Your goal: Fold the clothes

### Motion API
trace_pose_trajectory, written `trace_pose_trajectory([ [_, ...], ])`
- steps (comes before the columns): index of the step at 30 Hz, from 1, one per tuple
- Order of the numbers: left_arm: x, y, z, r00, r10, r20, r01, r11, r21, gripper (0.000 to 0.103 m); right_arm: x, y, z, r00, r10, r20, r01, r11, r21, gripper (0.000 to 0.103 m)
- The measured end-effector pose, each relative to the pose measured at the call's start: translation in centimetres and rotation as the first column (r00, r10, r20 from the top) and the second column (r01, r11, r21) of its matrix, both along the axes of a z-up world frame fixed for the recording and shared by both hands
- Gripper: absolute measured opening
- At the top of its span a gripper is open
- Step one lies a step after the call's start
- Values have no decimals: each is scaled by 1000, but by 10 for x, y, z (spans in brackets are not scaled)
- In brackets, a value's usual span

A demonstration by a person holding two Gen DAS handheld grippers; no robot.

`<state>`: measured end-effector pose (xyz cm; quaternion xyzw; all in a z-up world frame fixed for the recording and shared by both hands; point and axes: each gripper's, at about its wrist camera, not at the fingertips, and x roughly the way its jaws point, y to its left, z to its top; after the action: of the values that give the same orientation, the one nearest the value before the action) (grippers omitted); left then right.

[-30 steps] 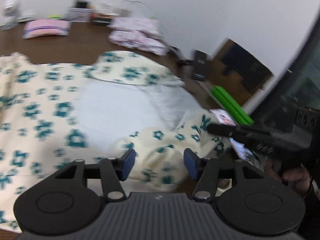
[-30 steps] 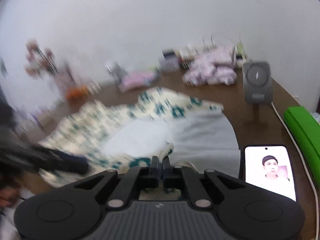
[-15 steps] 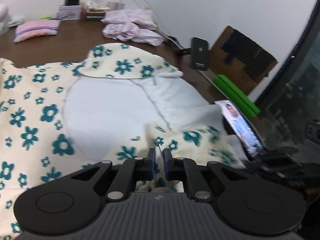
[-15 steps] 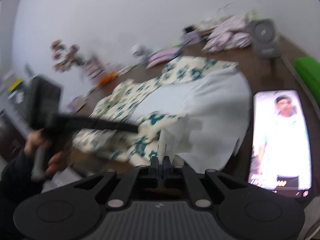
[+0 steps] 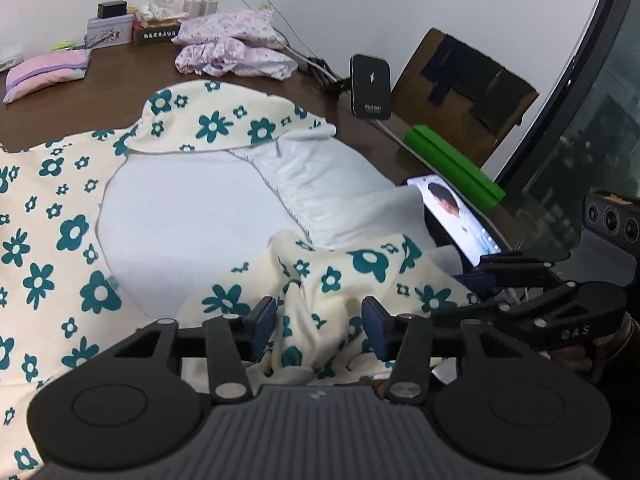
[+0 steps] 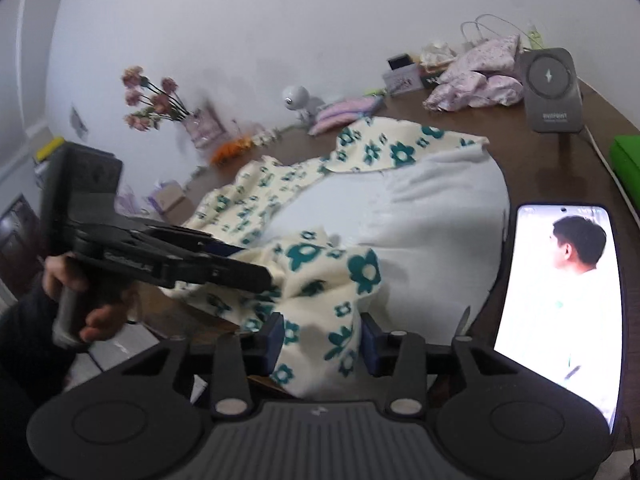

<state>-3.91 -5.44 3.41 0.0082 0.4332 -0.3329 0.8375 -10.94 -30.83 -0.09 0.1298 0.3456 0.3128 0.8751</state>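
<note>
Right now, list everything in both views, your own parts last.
garment: one, cream with teal flowers, white lining, spread on the table, near flap folded over
table: one, dark brown wood
phone: one, screen lit, flat at the garment's right
charger stand: one, grey, upright behind the phone
green block: one, far right edge
lilac clothes: one pile, back by the wall
pink pouch: one, back left
flowers: one bunch, pink, by the wall
box: one, brown cardboard, far right
left gripper: black, jaws opening, flap between them
right gripper: black, jaws opening, flap between them
hand: one, on the left gripper's handle
</note>
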Motion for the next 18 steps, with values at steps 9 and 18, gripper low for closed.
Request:
trace_pose_trajectory([
  [9,0,47,23,999,37,-35,-45,966,-253,8,7,-2,1,999,-13,49,15,999,-42,44],
  [18,-12,61,33,999,-46,22,50,943,-329,9,28,12,3,988,130,79,-134,990,43,46],
])
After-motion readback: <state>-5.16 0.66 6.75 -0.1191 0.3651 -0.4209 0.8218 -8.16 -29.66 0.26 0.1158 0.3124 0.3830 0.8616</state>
